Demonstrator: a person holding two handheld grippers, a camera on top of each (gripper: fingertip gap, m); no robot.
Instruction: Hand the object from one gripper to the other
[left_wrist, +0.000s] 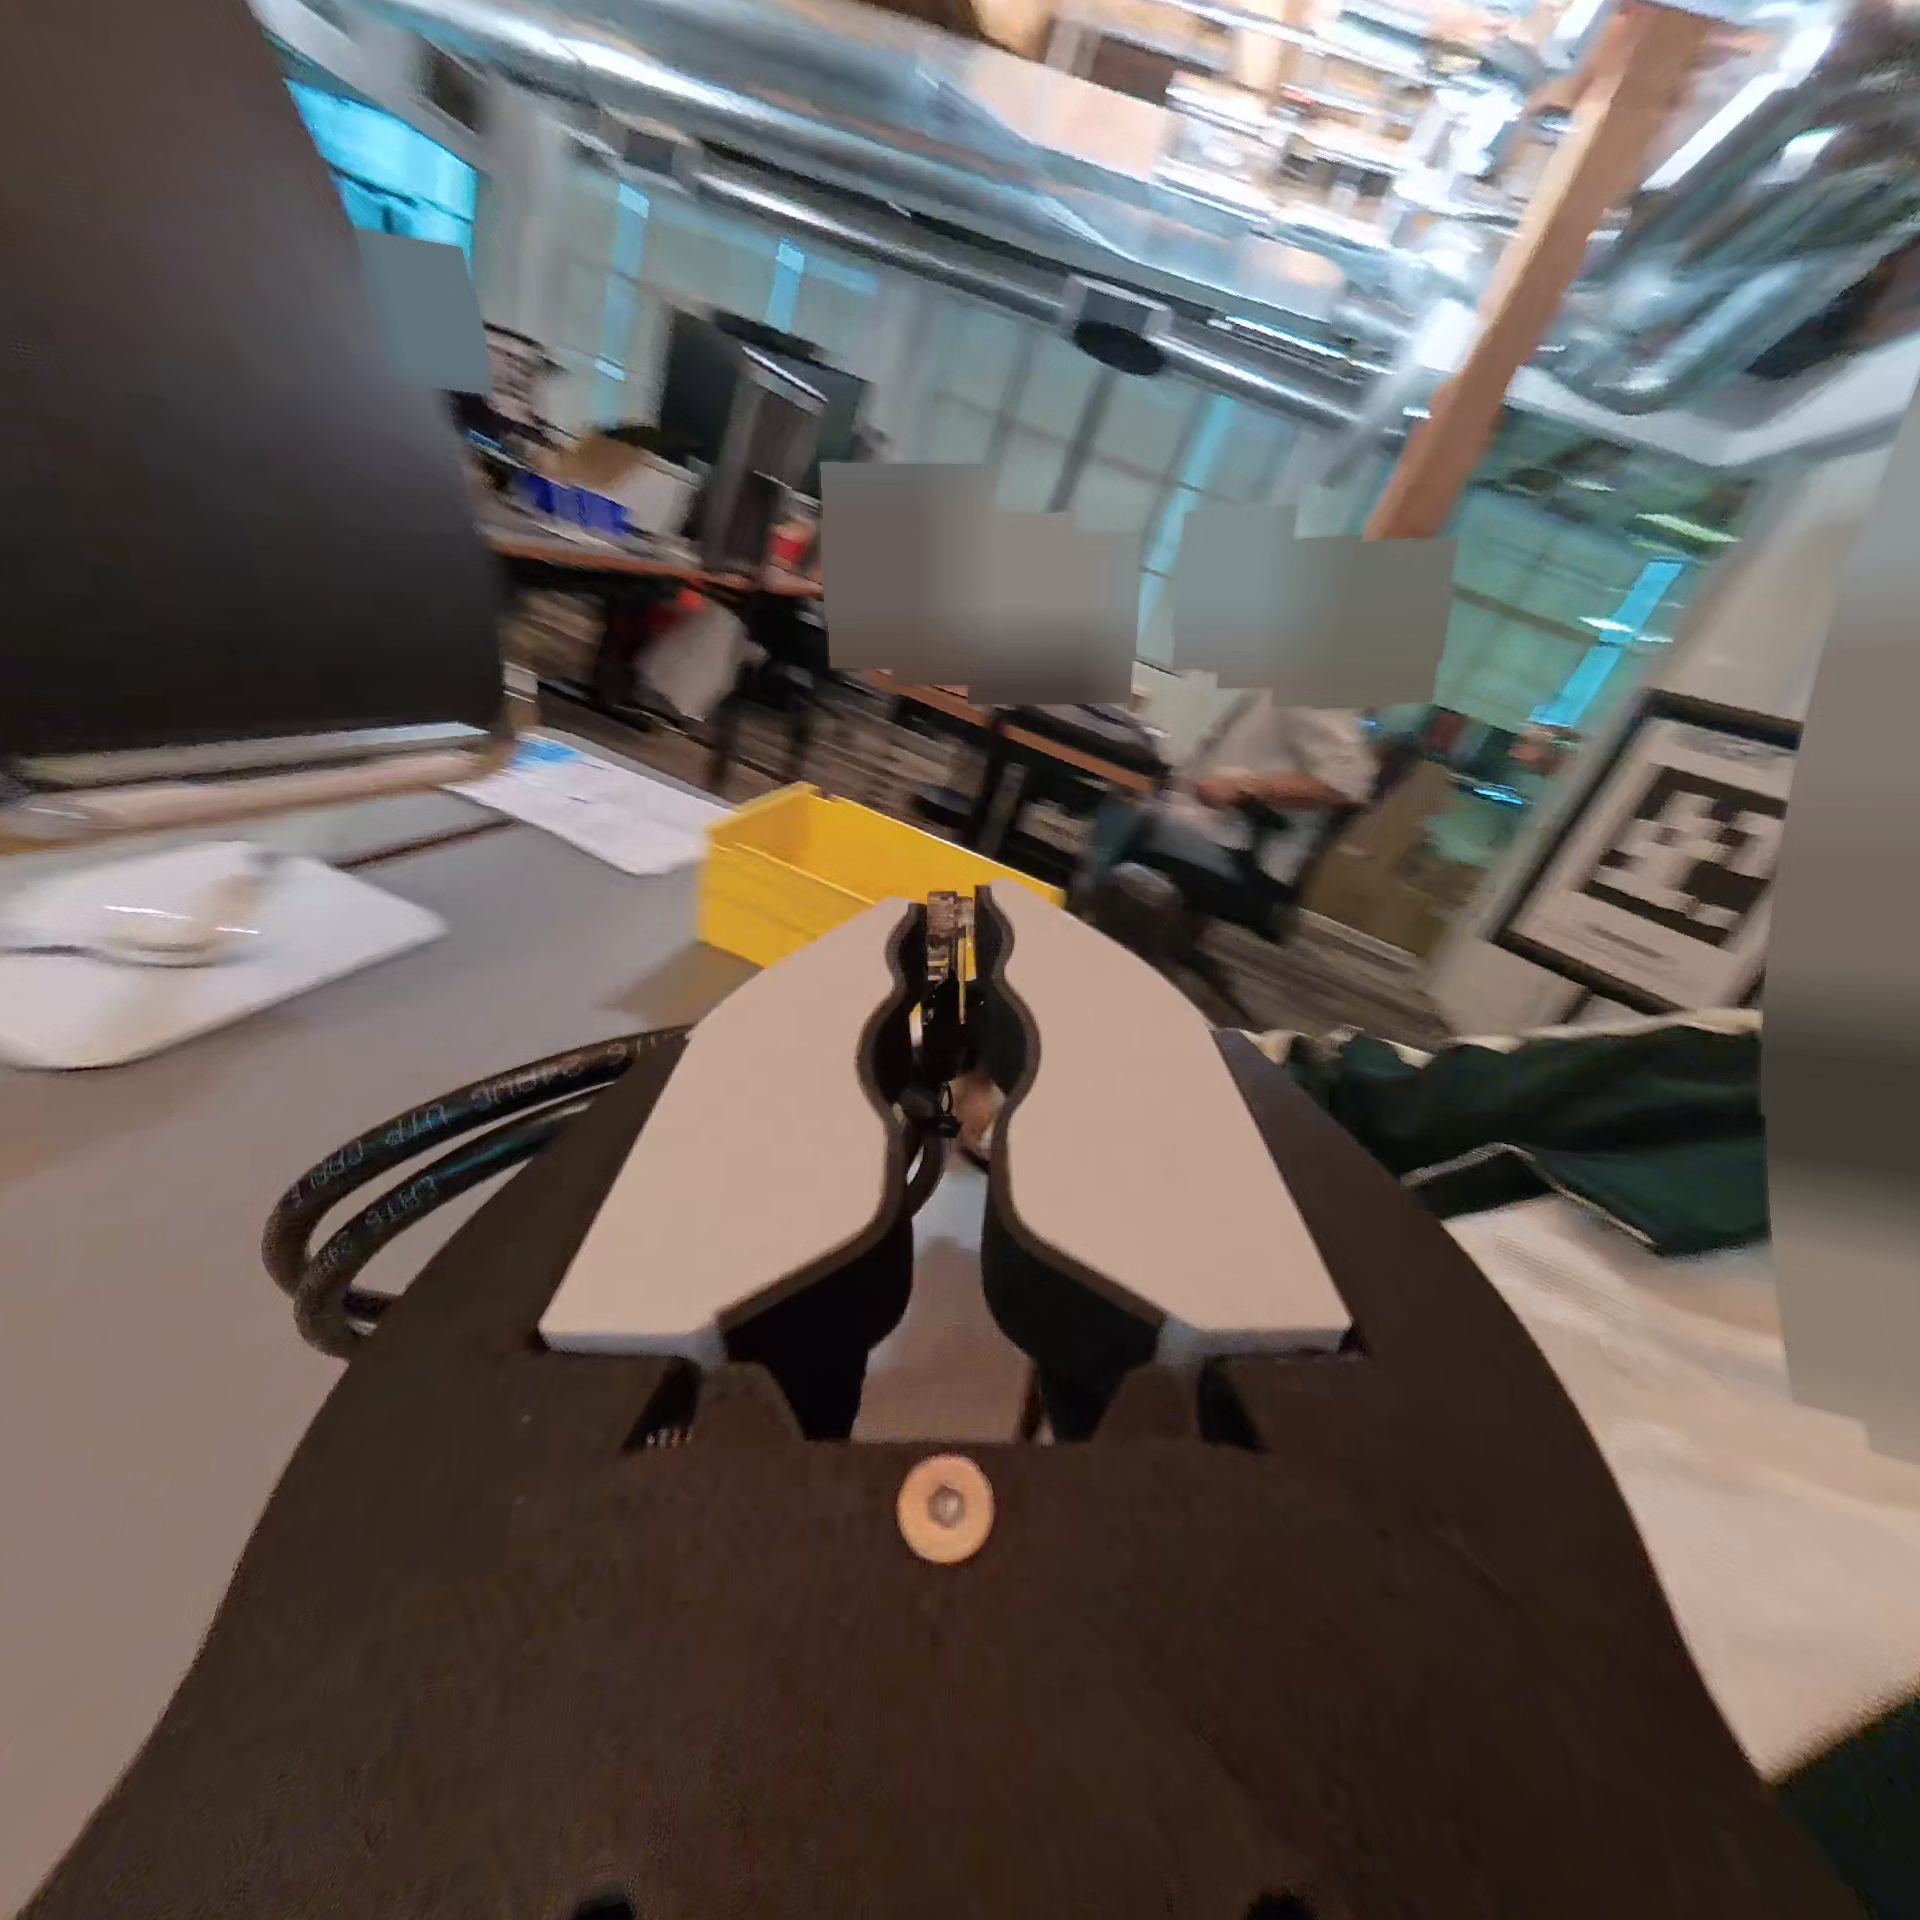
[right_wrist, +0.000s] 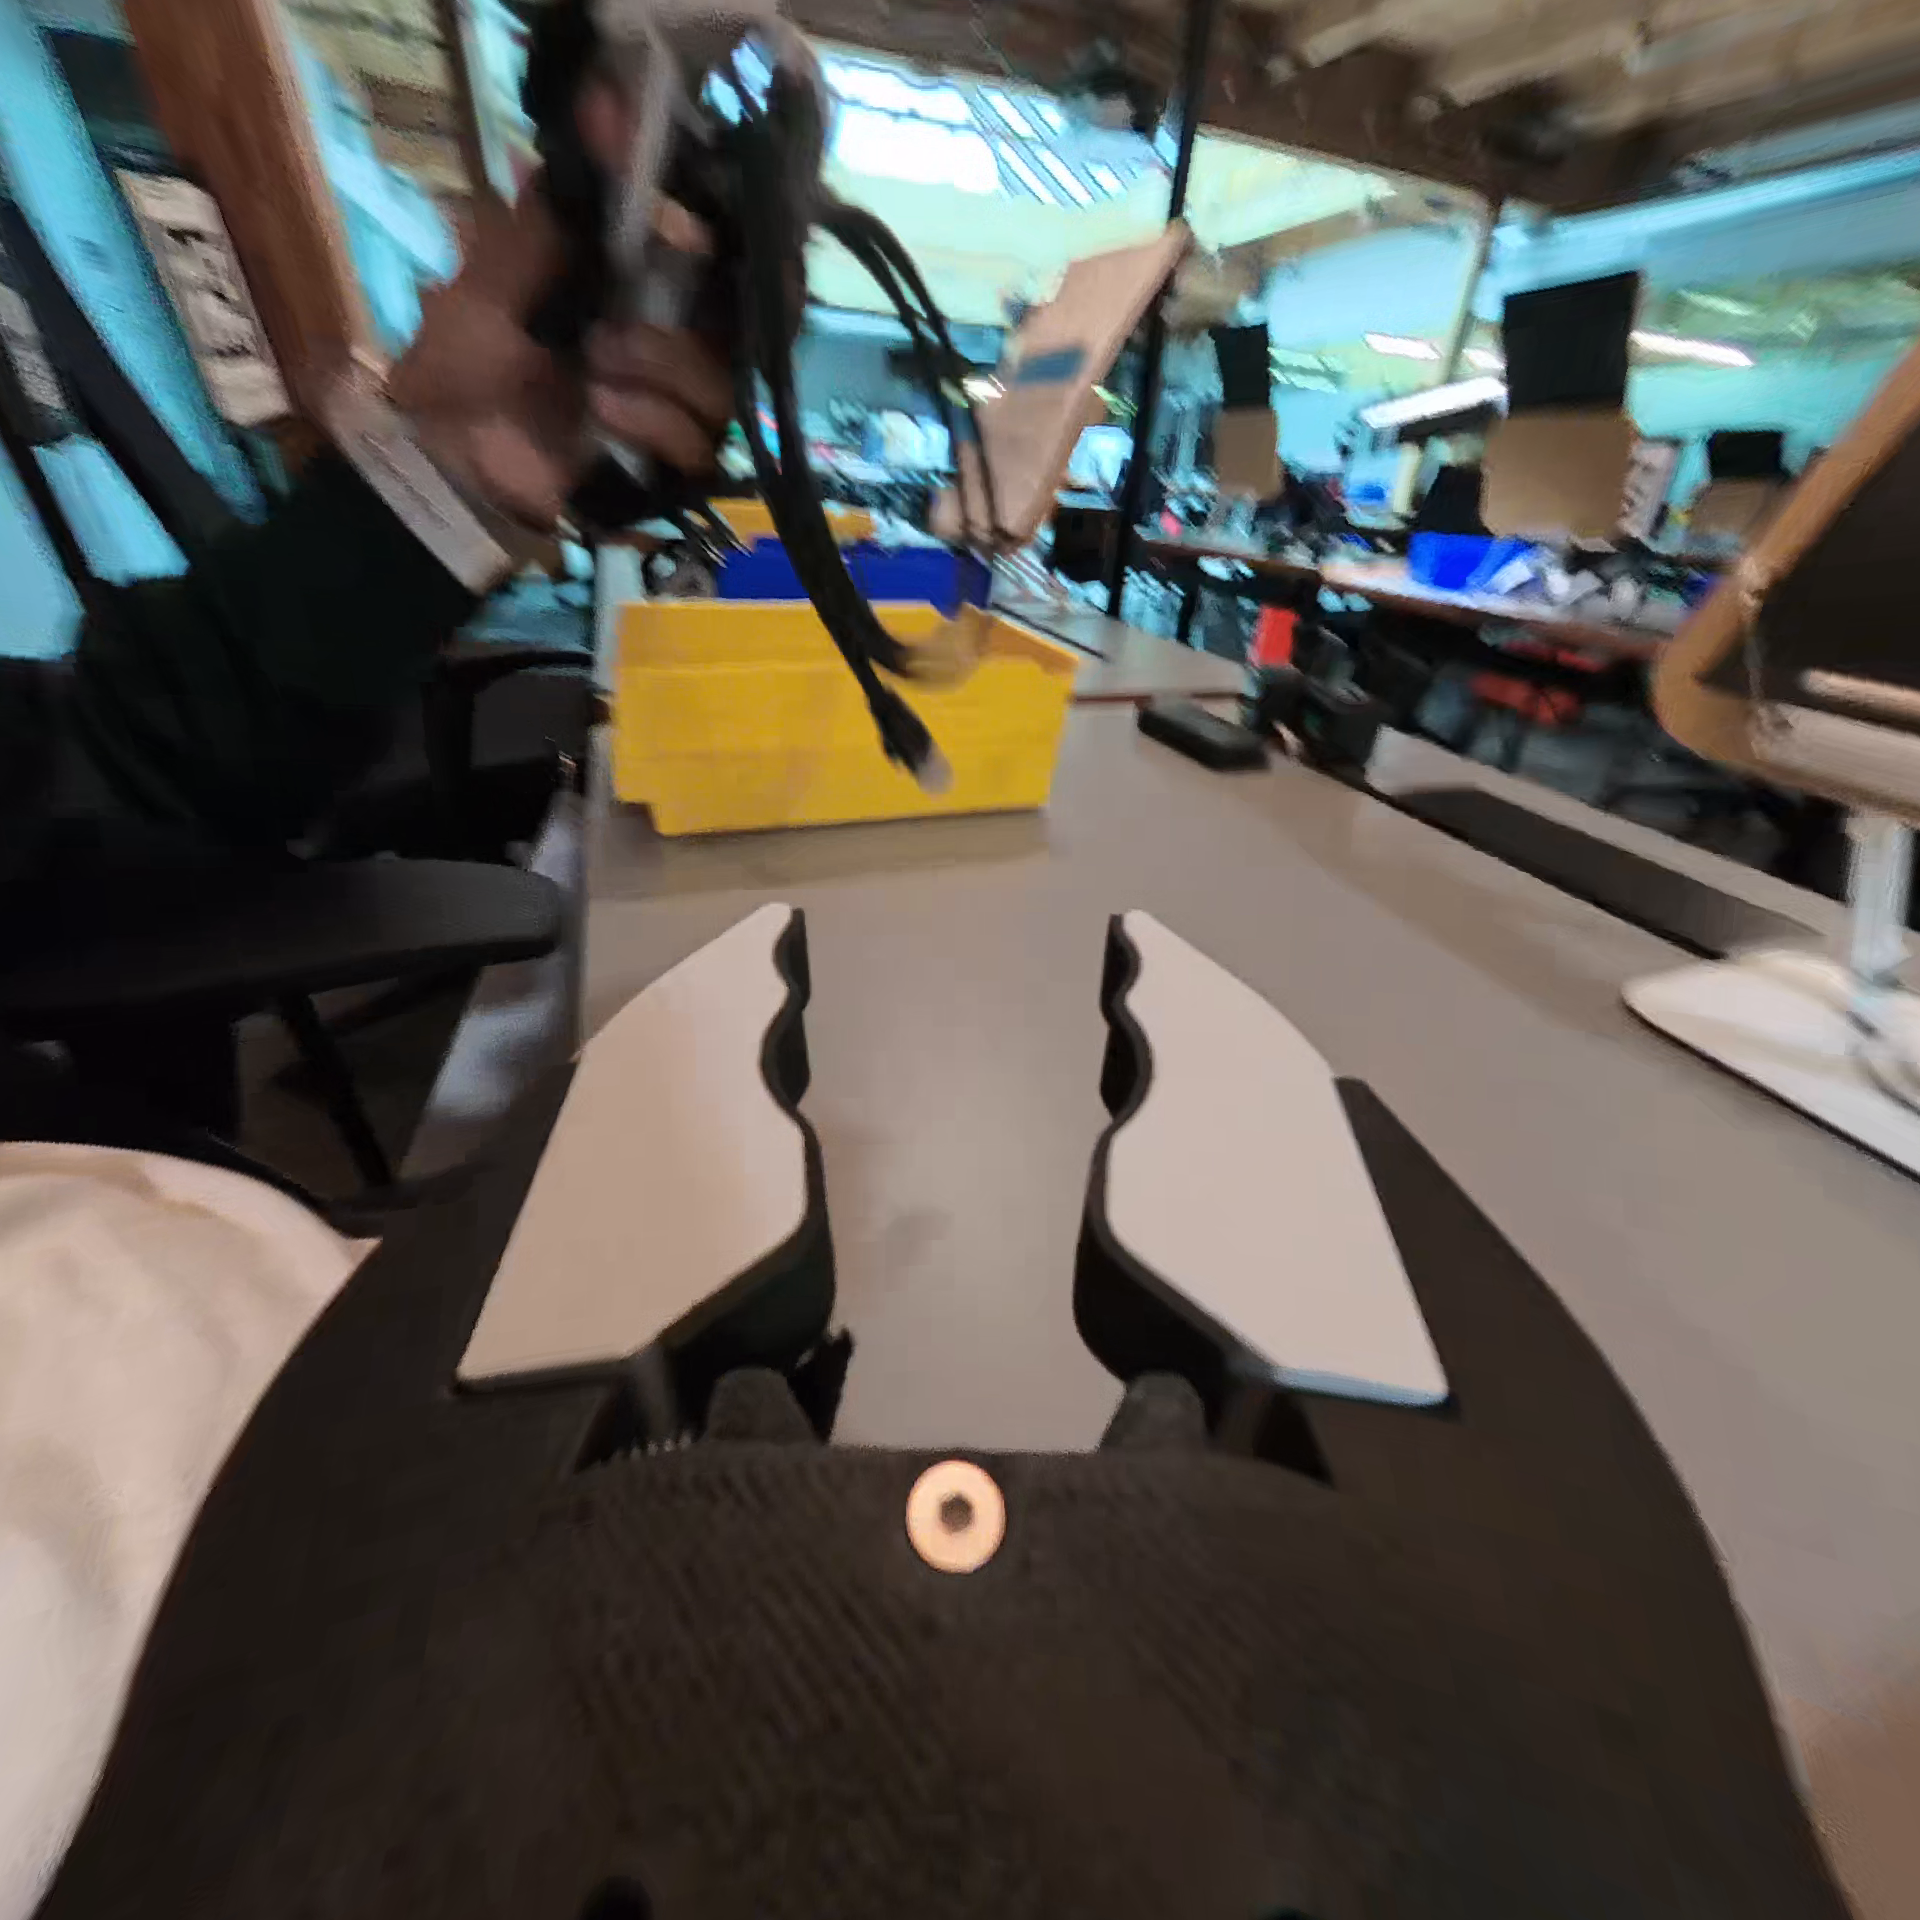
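A coiled black cable is being held by the left tool, whose two fingers are pressing together on the cable's clear plug end; most of the bundle is passing beneath the tool's body, so only two loops are showing at the left side. In the right wrist view the same cable is hanging in the air above the yellow bin, its plug dangling in front of the bin wall, while the left tool gripping it there is reduced by motion blur to a dark smear together with the hand around it. The right tool is hovering low over the grey table, its fingers standing well apart with nothing between them. A monitor's white base is being cut off at the right edge, and a black chair is standing beside the table on the left. In the left wrist view a white base, loose papers and a dark green cloth are lying around the bin. The workshop beyond is blurring too heavily to make out.
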